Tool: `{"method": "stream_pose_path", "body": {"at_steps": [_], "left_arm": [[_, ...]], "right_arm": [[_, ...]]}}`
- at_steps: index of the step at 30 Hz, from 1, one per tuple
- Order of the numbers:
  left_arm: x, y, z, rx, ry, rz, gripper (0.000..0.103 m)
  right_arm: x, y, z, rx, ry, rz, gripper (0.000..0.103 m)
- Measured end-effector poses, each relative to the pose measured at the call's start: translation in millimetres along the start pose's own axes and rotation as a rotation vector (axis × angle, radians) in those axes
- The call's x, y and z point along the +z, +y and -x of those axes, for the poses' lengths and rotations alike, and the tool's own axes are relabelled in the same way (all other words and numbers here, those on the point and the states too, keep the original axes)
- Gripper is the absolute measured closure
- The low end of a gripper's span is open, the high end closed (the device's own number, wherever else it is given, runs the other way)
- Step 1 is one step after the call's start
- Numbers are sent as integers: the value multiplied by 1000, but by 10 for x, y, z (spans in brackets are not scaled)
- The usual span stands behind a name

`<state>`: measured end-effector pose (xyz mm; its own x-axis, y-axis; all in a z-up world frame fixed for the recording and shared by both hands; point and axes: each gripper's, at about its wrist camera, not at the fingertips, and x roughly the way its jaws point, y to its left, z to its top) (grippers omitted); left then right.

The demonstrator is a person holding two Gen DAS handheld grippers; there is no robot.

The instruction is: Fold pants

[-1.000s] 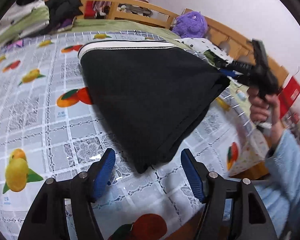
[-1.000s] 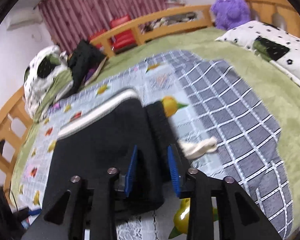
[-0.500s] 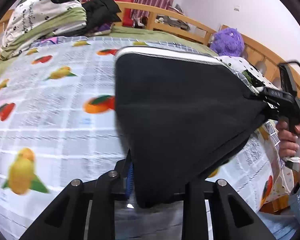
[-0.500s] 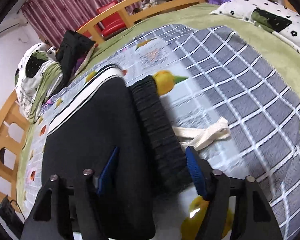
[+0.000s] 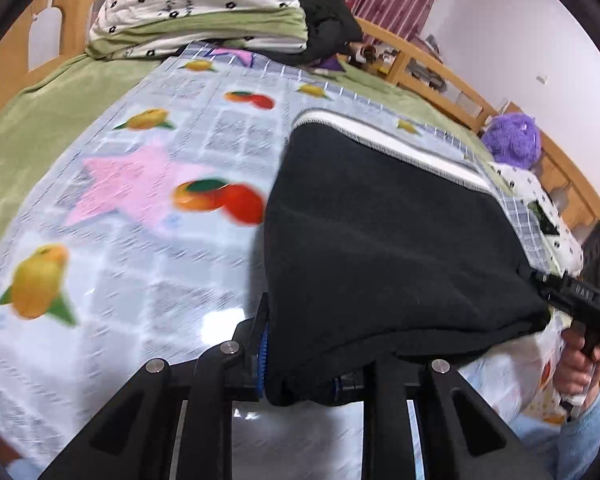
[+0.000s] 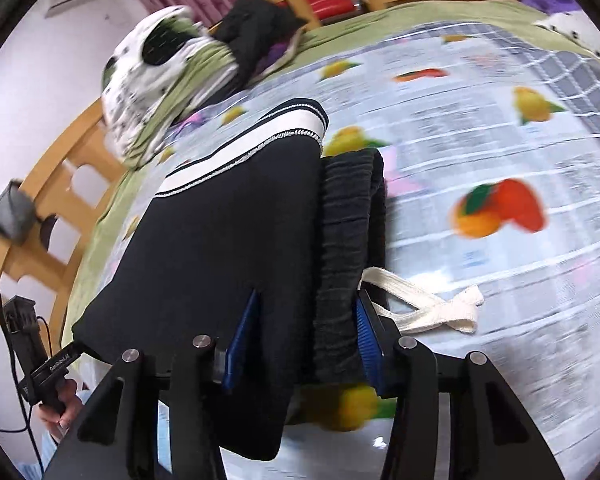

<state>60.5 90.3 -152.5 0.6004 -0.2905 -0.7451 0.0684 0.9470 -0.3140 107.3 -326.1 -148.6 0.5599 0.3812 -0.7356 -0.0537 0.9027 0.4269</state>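
Note:
Black pants (image 5: 380, 240) with a white stripe (image 5: 400, 148) along their far edge hang stretched between both grippers above a fruit-printed cloth (image 5: 140, 240). My left gripper (image 5: 300, 376) is shut on their near corner. In the left wrist view the right gripper (image 5: 572, 300), held by a hand, grips the opposite corner. In the right wrist view my right gripper (image 6: 304, 340) has the pants (image 6: 228, 240) and their ribbed waistband (image 6: 348, 220) between its blue pads, and its jaws are closing on them. A cream drawstring (image 6: 424, 304) trails out to the right. The left gripper (image 6: 56, 364) shows at lower left.
A folded spotted quilt (image 5: 196, 12) and dark clothes (image 5: 328, 20) are piled at the bed's far end. A purple plush toy (image 5: 512, 140) and a spotted pillow (image 5: 540, 200) lie at the right. A wooden bed rail (image 5: 440, 80) runs around the mattress.
The left gripper shut on the pants' near corner. Both grippers then swept sideways across the bed with the pants raised. The right jaws widened around the waistband, then narrowed.

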Motion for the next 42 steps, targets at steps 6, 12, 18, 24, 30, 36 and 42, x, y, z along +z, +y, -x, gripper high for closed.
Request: {"method": "stream_pose_path", "body": {"at_steps": [6, 12, 18, 24, 30, 36, 42], "left_arm": [[-232, 203, 145, -70, 84, 23, 67], [-288, 340, 320, -84, 47, 20, 50], [-314, 448, 300, -95, 61, 36, 47], [-322, 392, 381, -142, 25, 4, 47], [-317, 304, 547, -145, -15, -39, 47], [-53, 9, 648, -173, -57, -121, 47], [143, -330, 247, -174, -4, -183, 47]], "right_arm": [[-52, 380, 357, -95, -158, 72, 53], [373, 585, 52, -165, -144, 130, 48], [472, 641, -512, -250, -5, 215, 94], [397, 432, 37, -136, -95, 101, 94], [263, 218, -102, -190, -71, -2, 82], [57, 685, 321, -232, -143, 114, 82], [-407, 763, 259, -189, -97, 174, 80]]}}
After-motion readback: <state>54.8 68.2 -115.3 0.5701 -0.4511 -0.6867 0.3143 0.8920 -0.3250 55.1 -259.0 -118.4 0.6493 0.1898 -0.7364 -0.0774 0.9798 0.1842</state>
